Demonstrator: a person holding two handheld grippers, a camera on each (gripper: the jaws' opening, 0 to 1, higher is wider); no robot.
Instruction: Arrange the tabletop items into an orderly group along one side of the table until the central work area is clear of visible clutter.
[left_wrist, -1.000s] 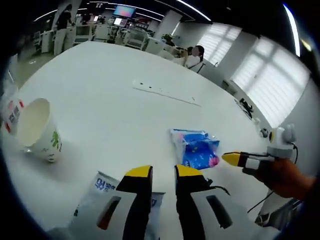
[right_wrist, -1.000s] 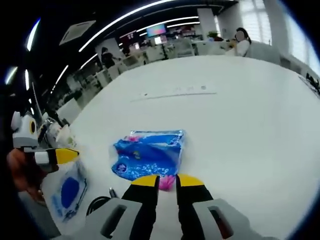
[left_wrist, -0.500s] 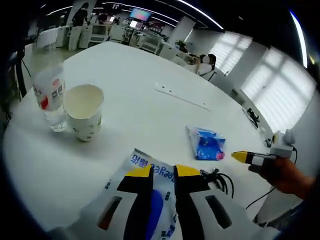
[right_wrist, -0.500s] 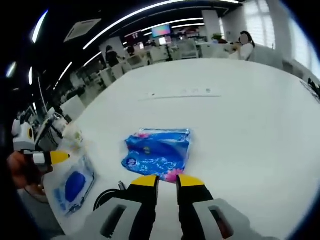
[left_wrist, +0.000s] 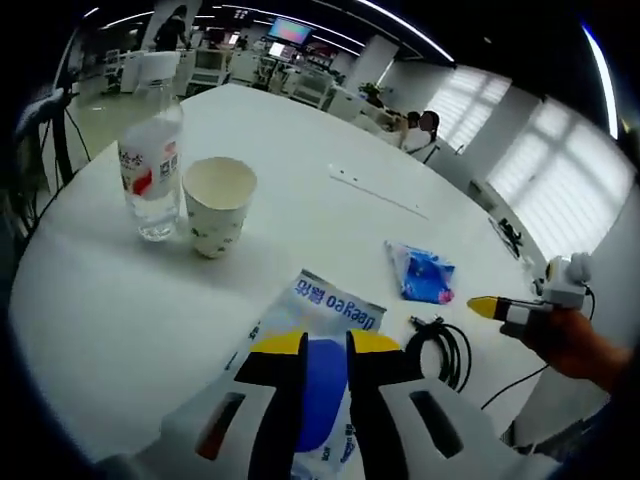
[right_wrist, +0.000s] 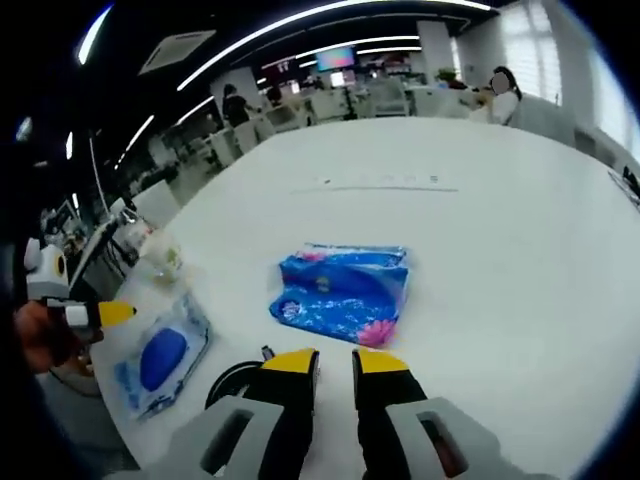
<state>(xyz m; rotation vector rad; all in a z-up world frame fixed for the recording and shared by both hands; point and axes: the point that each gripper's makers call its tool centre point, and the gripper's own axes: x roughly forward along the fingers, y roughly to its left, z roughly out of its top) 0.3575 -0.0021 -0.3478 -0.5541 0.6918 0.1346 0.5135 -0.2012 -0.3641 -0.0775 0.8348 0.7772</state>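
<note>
We are hovering over the wipes pack (left_wrist: 322, 385), lying near the table (left_wrist: 90, 300) edge beside the cable (left_wrist: 440, 350); the tissue pack (right_wrist: 345, 292) sits mid-table, bottle (left_wrist: 150, 170) and cup (left_wrist: 218, 205) aside. Left gripper (left_wrist: 324, 343) and right gripper (right_wrist: 334, 359) are both nearly closed, empty. We should be widening them before grasping.

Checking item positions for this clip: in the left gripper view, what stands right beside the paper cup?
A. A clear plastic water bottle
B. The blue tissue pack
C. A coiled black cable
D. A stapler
A. The clear water bottle stands upright right next to the paper cup; the black cable and blue tissue pack lie apart from it, across the table.
</note>
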